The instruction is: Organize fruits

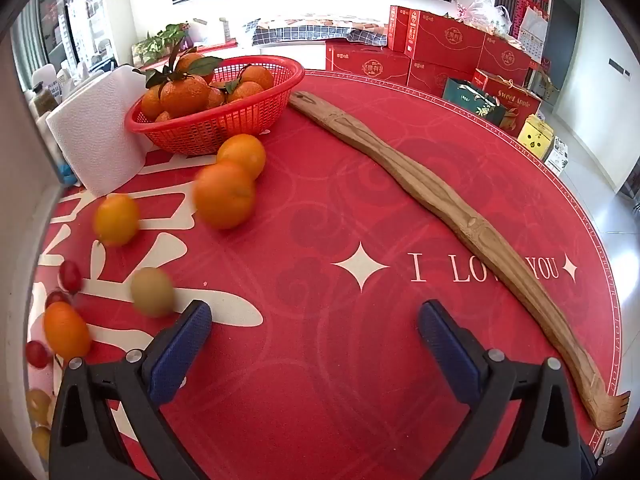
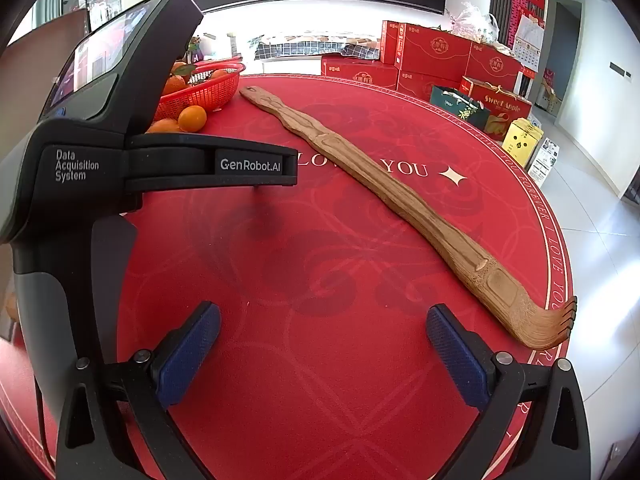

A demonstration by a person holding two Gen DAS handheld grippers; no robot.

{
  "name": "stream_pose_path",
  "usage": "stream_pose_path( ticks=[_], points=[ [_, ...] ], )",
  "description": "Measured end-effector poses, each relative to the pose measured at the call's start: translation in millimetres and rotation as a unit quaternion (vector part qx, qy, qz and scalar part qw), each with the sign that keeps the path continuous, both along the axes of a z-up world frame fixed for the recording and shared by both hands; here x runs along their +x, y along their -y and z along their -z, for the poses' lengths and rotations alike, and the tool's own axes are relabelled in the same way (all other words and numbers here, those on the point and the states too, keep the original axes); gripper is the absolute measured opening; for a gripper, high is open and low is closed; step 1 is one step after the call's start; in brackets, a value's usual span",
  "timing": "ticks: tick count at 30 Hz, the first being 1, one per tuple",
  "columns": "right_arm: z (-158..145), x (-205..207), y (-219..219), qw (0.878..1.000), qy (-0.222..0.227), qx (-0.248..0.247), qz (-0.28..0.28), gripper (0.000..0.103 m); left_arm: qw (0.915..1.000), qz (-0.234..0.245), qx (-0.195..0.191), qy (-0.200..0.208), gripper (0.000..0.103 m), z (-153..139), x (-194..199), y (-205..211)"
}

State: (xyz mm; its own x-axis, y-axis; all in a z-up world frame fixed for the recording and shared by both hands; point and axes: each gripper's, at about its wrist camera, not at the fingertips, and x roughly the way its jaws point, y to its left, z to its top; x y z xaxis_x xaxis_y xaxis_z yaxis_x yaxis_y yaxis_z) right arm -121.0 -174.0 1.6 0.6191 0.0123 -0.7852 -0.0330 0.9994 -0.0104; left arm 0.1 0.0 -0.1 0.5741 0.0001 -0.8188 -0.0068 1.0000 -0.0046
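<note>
Red mesh basket (image 1: 256, 114) holds leafy oranges (image 1: 185, 94); loose oranges (image 1: 225, 194) lie just beside it

One red basket (image 1: 224, 120); one wooden back scratcher (image 1: 440, 196); one paper towel roll (image 1: 96, 136); three cherry tomatoes (image 1: 70, 276).

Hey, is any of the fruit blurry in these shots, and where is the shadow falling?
Left wrist view: loose oranges and a greenish fruit smear with motion blur; the back scratcher stays sharp. Right wrist view: crisp, with a dark shadow on the tablecloth under the left gripper's body.

Oranges (image 1: 224, 194) motion-blurred, small fruits (image 1: 38, 404) cut by my left view's edge, basket (image 2: 208, 88) half hidden behind my left gripper (image 2: 168, 160).
</note>
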Motion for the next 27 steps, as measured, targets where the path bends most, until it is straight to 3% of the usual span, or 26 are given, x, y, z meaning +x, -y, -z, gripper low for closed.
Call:
stream_pose_path(
  ticks=[27],
  points=[
    [-1.7, -1.3, -1.1, 1.000, 0.001, 0.000, -0.001, 0.103, 1.0000, 0.000, -0.001, 0.002, 0.103, 0.0, -0.1, 0.0]
  ],
)
